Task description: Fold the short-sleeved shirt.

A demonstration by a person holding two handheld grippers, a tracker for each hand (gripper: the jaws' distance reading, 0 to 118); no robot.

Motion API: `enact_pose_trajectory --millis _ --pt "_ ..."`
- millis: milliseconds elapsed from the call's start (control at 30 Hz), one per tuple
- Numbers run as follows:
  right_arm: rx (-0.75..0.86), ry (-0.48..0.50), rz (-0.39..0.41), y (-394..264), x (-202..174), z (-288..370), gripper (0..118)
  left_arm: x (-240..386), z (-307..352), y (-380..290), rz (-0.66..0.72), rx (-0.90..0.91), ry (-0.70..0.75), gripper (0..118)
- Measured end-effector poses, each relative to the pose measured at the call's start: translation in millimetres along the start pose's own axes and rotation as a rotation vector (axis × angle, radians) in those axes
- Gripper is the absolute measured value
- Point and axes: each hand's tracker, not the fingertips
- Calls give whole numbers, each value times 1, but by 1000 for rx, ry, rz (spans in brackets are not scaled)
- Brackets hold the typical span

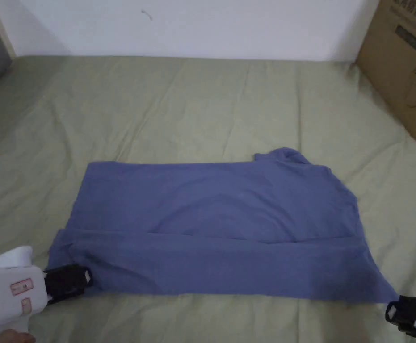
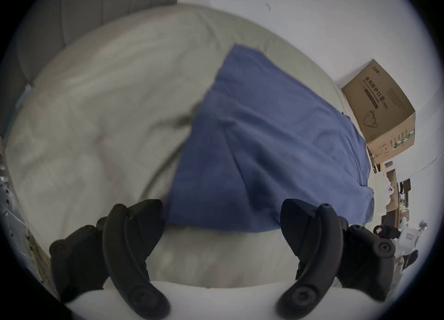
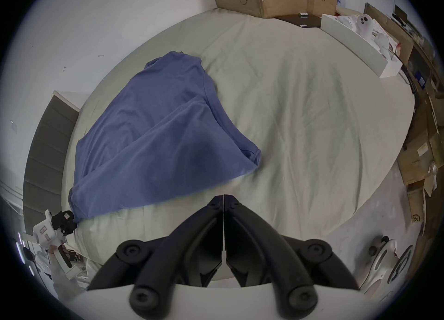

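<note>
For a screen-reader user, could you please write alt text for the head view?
A blue short-sleeved shirt, its near edge folded over, lies flat on a green bedsheet. The left gripper is at its near left corner, the right gripper by its near right corner; a cardboard box stands far right.

Shirt lies on bed; box behind, right.

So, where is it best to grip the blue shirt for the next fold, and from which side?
Probably the two near corners of the blue shirt. Its near strip is already folded over and lies flat, so each corner offers a doubled edge. The open left gripper can come in from the left end, the closed right gripper from the right end.
</note>
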Motion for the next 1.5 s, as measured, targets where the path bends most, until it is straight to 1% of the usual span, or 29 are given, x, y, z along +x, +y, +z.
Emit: enact_pose_trajectory --millis 33,67,100,133,167,200,233,267,300,333,367,467,500,533,567,600,633,733,800,933,1067,1167,1267,1300,1333,1367,1400,1433,1500 --pt "-1 -5 10 1 -3 -2 0 2 -5 -2 -10 22 22 102" --pt "-2 -11 21 1 -3 -2 0 3 -7 -4 -33 49 97 100" --pt "0 -8 23 1 -3 -3 0 6 -6 -5 -35 43 120 91" --pt "1 7 29 3 -3 -4 2 11 -3 -5 -44 48 173 78" --pt "-3 13 30 6 -3 -8 11 13 1 -5 -70 56 227 61" --pt "-6 14 27 10 -3 -12 40 12 7 -3 -105 62 214 47" --pt "-14 16 26 15 -3 -18 63 9 11 -3 -110 57 157 36" --pt "-22 10 24 20 -4 -25 79 8 13 -1 -118 48 146 23" --pt "-22 5 25 25 -4 -34 82 6 16 1 -117 33 130 13" --pt "-25 -5 38 32 -5 -46 81 5 18 4 -88 16 70 9" --pt "-44 -45 36 37 -6 -57 81 2 20 6 -56 17 49 9" --pt "-143 -83 7 47 -1 -102 80 9 25 8 -66 27 77 9" --pt "-145 -110 37 48 -7 -103 75 12 26 8 -81 33 83 9" --pt "-136 -151 60 51 -20 -91 60 15 28 8 -114 37 94 9" --pt "-115 -140 135 50 -27 -82 43 19 31 9 -137 36 105 9" --pt "-86 -193 244 48 -35 -76 15 22 34 10 -155 42 107 9" --pt "-87 -145 300 46 -36 -76 12 22 37 11 -165 53 103 9" --pt "-136 -136 220 49 -24 -81 8 24 45 16 -168 62 95 9" --pt "-118 -87 107 54 -14 -69 8 22 51 17 -174 70 90 9" --pt "-88 -16 92 48 -1 -31 8 20 66 9 -237 69 94 8" --pt "-97 -29 107 21 8 0 8 9 82 -10 -254 64 125 8" --pt "-153 -25 75 -11 18 5 8 -1 88 -35 -247 28 135 8" --pt "-164 -24 94 -35 21 -5 8 -13 76 -54 -302 -43 163 10" --pt "-150 -21 82 -37 22 -7 11 -16 70 -56 -304 -60 156 22" --pt "-146 -13 57 -36 21 -6 24 -14 69 -57 -293 -51 202 47" --pt "-138 -24 41 -31 19 -3 47 -13 70 -56 -295 -47 255 77" --pt "-111 -40 33 -27 17 2 73 -13 73 -53 -290 -44 245 104" --pt "-83 -29 40 -22 15 10 77 -14 79 -49 -266 -16 213 110" --pt "-10 -19 83 -8 9 28 77 -12 94 -36 -210 39 113 106"
